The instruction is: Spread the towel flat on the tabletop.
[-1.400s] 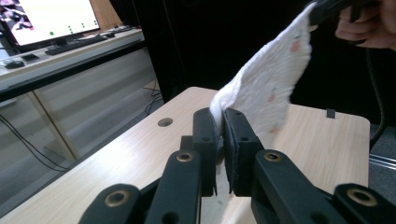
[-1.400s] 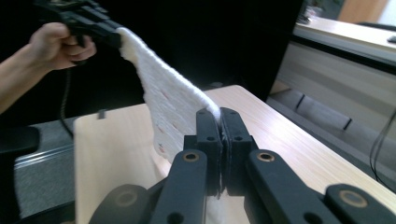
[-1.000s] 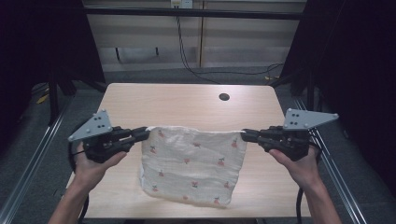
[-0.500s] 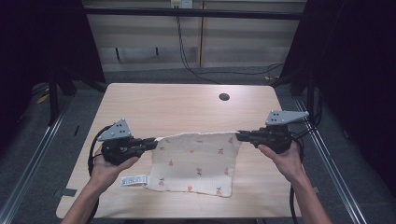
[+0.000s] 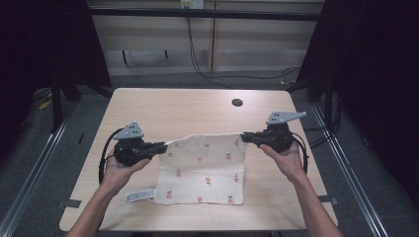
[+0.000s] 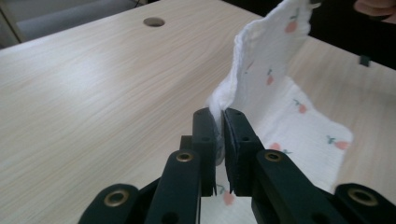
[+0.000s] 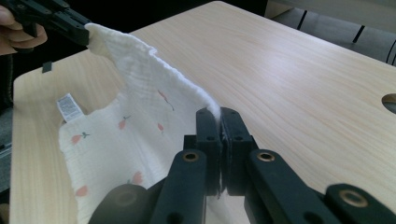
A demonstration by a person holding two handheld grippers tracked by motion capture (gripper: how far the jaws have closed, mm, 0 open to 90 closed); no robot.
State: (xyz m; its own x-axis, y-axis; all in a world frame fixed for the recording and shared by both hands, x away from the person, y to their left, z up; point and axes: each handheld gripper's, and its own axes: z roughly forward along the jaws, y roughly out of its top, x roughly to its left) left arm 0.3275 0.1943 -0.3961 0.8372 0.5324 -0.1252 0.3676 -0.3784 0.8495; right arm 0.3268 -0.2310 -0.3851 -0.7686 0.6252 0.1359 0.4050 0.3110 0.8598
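A white cloth (image 5: 205,168) printed with small red fruit lies spread on the wooden table (image 5: 188,111), its near part flat and its far edge held up. My left gripper (image 5: 162,146) is shut on the cloth's far left corner, which is pinched between the pads in the left gripper view (image 6: 219,123). Shut on the far right corner is my right gripper (image 5: 245,138), the cloth's edge (image 7: 154,65) running away from its jaws (image 7: 219,126) toward the other gripper (image 7: 56,18). A white label (image 5: 138,196) sticks out at the cloth's near left corner.
A round cable hole (image 5: 237,102) sits in the table's far right part. Metal rails (image 5: 44,148) run along both sides of the table. Cables hang behind the table's far edge. Bare wood lies beyond the cloth.
Both grippers have come down toward the table with the cloth's corners still pinched. The cloth, which hung in the air, now lies mostly flat on the wood.
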